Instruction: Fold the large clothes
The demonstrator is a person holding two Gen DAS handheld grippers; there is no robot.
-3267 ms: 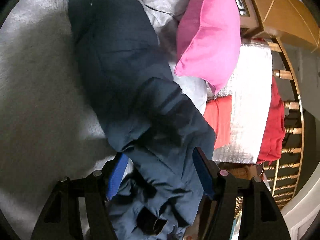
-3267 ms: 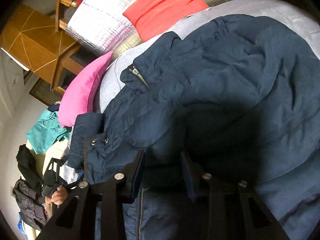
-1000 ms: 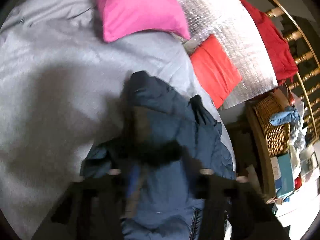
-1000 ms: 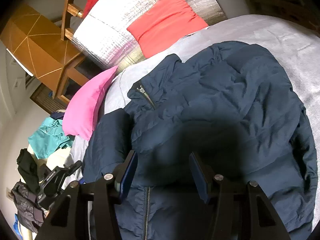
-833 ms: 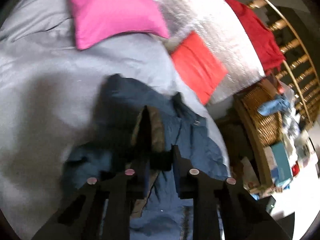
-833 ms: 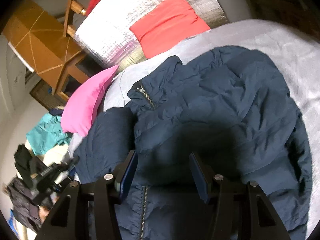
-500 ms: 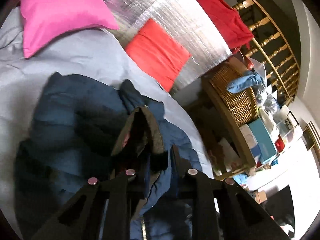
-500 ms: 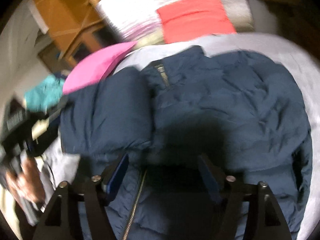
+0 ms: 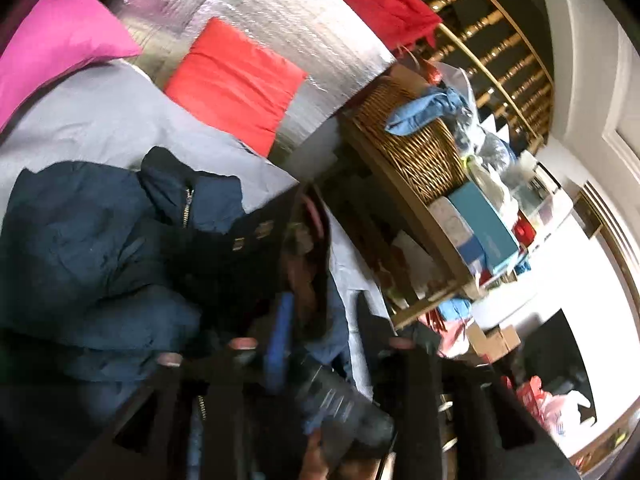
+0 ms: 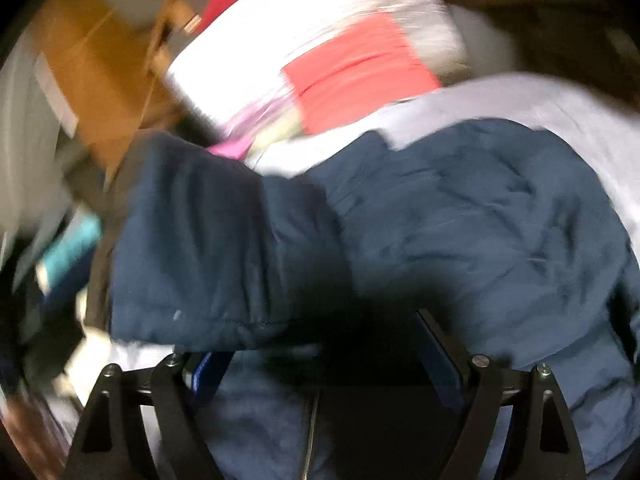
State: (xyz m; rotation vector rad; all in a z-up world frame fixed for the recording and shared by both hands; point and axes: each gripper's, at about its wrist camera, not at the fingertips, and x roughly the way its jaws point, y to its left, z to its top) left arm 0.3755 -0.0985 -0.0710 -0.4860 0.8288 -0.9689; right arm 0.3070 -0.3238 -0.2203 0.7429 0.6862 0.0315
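My left gripper (image 9: pixel 320 320) stands parted around the jacket (image 9: pixel 100 248) cuff; my right gripper (image 10: pixel 320 344) gapes wide over the jacket on the bed (image 9: pixel 100 120)

Pink pillow (image 9: pixel 60 60), red cushion (image 9: pixel 236 80) against silver foil pad (image 9: pixel 288 12), wicker basket (image 9: pixel 420 156) on shelf

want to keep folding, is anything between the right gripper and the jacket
Nothing visible does. The right gripper hangs open right over the navy jacket, with only jacket fabric between its jaws; the view is motion-blurred.
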